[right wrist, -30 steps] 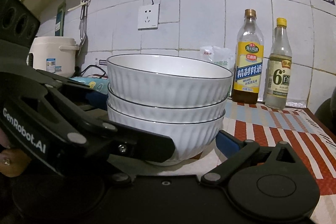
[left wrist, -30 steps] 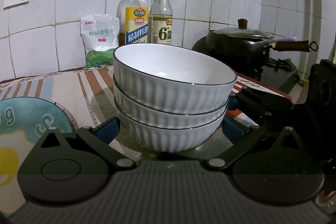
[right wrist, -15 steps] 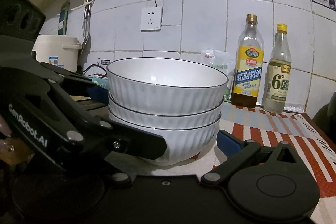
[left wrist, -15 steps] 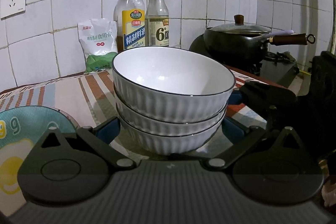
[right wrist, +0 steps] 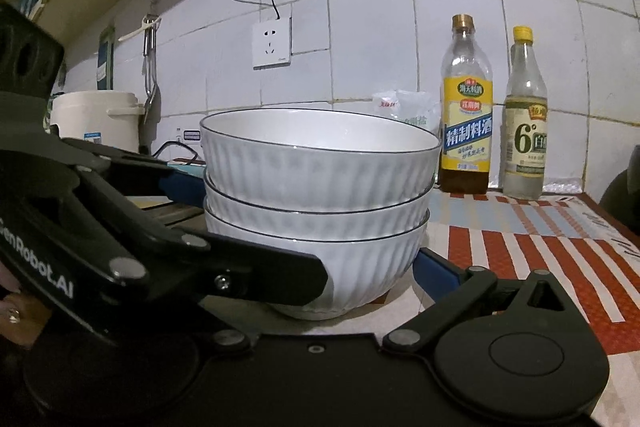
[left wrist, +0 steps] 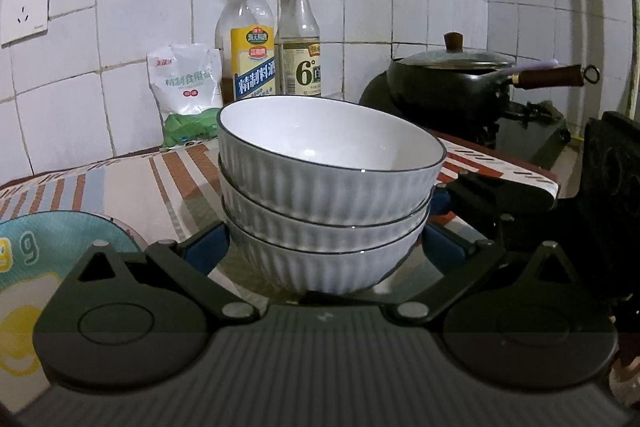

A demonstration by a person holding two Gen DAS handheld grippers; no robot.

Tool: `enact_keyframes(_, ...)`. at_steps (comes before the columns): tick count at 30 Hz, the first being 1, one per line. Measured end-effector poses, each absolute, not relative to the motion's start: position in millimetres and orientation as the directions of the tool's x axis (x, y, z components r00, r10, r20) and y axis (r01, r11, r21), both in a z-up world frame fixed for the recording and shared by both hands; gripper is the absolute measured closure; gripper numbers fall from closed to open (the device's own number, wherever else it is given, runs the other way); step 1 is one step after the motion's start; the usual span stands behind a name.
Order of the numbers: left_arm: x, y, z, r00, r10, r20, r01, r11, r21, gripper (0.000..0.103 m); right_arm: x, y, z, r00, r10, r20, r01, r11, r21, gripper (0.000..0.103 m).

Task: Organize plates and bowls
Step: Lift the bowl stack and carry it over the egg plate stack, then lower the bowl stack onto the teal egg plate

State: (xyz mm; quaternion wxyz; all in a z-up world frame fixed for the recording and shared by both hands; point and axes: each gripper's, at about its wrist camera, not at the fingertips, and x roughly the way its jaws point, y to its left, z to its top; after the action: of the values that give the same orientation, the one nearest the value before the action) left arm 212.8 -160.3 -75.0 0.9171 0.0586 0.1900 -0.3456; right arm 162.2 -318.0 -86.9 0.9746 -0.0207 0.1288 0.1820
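Note:
Three white ribbed bowls with dark rims sit nested in a stack (left wrist: 328, 187) (right wrist: 316, 179), over a striped cloth. My left gripper (left wrist: 322, 247) clasps the bottom bowl, a blue pad pressed to each side. My right gripper (right wrist: 320, 267) comes from the other side. Its right pad (right wrist: 432, 267) touches the bottom bowl; its left finger is hidden behind the left gripper's black arm (right wrist: 224, 267). In the left wrist view the right gripper's finger (left wrist: 496, 191) meets the stack at its right. The stack leans slightly toward the left camera.
A teal cartoon plate (left wrist: 44, 247) lies at the left. Two bottles (left wrist: 252, 39) (left wrist: 300, 43) and a salt bag (left wrist: 184, 91) stand by the tiled wall. A lidded black wok (left wrist: 452, 83) sits on the stove at the right. A rice cooker (right wrist: 96, 119) stands far left.
The stack has stayed fixed between both grippers while the background shifted. It now leans more toward the left camera, showing more of the top bowl's inside. The wall looks a little farther off.

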Motion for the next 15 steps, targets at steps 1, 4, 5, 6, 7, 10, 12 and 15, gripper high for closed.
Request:
enact_keyframes(1,212.5,-160.3,-75.0,0.69,-0.612,-0.387,0.657,0.754,-0.022,0.0,161.9,-317.2,-87.1,0.903,0.345,-0.256,-0.357,0.934,0.002,0.0)
enact_keyframes(4,211.2,-159.7,-75.1,0.692,-0.613,-0.38,0.656,0.754,-0.022,0.0,160.3,-316.9,-87.0,0.907,0.342,-0.248,-0.352,0.936,0.004,0.0)
enact_keyframes(5,210.5,-159.6,-74.8,0.693,-0.613,-0.378,0.656,0.755,-0.022,0.0,160.0,-317.3,-86.8,0.907,0.342,-0.246,-0.35,0.937,0.01,0.0)
enact_keyframes(6,210.0,-159.3,-74.2,0.693,-0.614,-0.377,0.656,0.754,-0.022,0.0,159.2,-317.4,-86.3,0.907,0.342,-0.245,-0.349,0.937,0.014,0.0)
enact_keyframes(7,209.7,-158.9,-73.8,0.692,-0.616,-0.377,0.657,0.753,-0.023,0.0,158.3,-317.6,-85.8,0.908,0.341,-0.244,-0.348,0.937,0.016,0.0)
enact_keyframes(10,207.7,-159.3,-73.4,0.692,-0.616,-0.378,0.658,0.752,-0.021,0.0,156.3,-317.2,-85.6,0.909,0.339,-0.243,-0.347,0.938,0.011,0.0)
enact_keyframes(12,205.9,-159.1,-73.4,0.691,-0.616,-0.378,0.66,0.751,-0.018,0.0,155.3,-316.9,-85.9,0.909,0.338,-0.242,-0.347,0.938,0.008,0.0)
enact_keyframes(15,204.0,-158.6,-73.7,0.688,-0.618,-0.381,0.664,0.747,-0.012,0.0,152.7,-315.1,-85.5,0.912,0.33,-0.242,-0.343,0.939,-0.01,0.0)
